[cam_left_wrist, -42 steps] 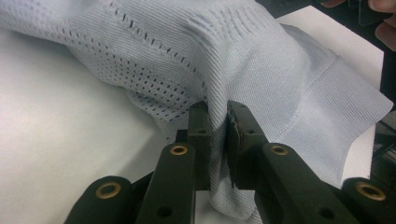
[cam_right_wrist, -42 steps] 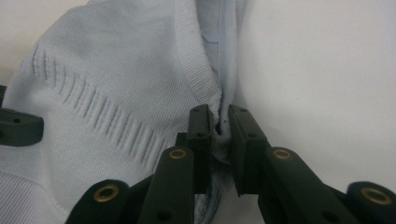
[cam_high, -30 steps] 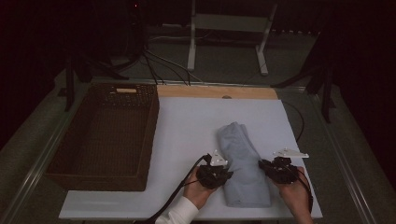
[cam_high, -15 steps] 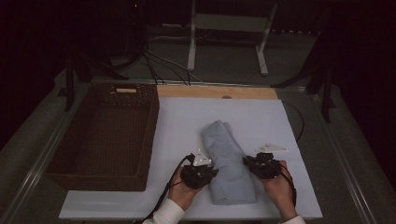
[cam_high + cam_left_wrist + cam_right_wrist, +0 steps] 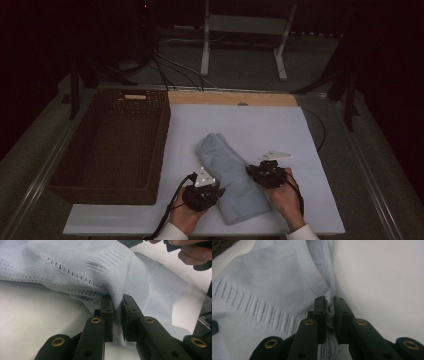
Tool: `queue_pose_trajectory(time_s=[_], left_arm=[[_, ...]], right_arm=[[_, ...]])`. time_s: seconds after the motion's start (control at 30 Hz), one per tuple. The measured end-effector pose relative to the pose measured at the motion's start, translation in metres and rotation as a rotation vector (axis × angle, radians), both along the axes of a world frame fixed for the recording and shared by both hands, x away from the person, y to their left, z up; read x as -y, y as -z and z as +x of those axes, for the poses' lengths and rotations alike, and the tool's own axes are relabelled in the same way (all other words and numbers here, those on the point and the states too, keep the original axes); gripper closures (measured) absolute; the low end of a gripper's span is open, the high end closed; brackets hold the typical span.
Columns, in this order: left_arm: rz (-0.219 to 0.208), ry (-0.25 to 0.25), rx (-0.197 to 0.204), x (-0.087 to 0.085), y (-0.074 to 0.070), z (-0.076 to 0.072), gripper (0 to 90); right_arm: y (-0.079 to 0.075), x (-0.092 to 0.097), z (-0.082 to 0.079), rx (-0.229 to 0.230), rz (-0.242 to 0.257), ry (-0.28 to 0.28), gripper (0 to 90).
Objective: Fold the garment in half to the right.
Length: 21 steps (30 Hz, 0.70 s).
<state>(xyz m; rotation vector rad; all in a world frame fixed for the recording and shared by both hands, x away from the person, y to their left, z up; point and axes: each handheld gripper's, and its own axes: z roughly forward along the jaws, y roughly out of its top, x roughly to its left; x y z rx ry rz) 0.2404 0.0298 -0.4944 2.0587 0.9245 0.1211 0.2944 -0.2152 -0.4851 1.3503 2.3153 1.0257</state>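
Folded pale-blue knit garment (image 5: 231, 176) lies on the white bench (image 5: 260, 125), just right of the wicker basket (image 5: 112, 145), near end angled away from it. Left gripper (image 5: 216, 190): fingers clamped on garment's basket-side edge. Right gripper (image 5: 250, 171): fingers pinched on the ribbed hem, far side from basket.

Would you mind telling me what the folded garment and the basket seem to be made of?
Garment: soft, matte light-blue knit, likely cotton or a blend, with ribbed stitches and eyelet rows. Basket: dark brown woven wicker or rattan, judging by its plaited walls.
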Motion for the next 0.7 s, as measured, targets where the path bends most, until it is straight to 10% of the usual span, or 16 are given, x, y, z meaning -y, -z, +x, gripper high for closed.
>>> queue_pose_trajectory(time_s=[0.23,0.47,0.7], left_arm=[[-0.023,-0.006,-0.002,-0.004,-0.001,0.003,62.4],[-0.057,-0.055,0.041,-0.013,-0.011,0.010,31.4],[-0.083,-0.084,0.075,-0.019,-0.017,0.017,18.9]], right_arm=[[-0.004,0.003,-0.002,0.003,0.007,0.021,76.2],[-0.011,0.011,-0.012,0.018,0.020,0.052,47.1],[-0.014,0.021,-0.026,0.024,0.021,0.066,33.2]])
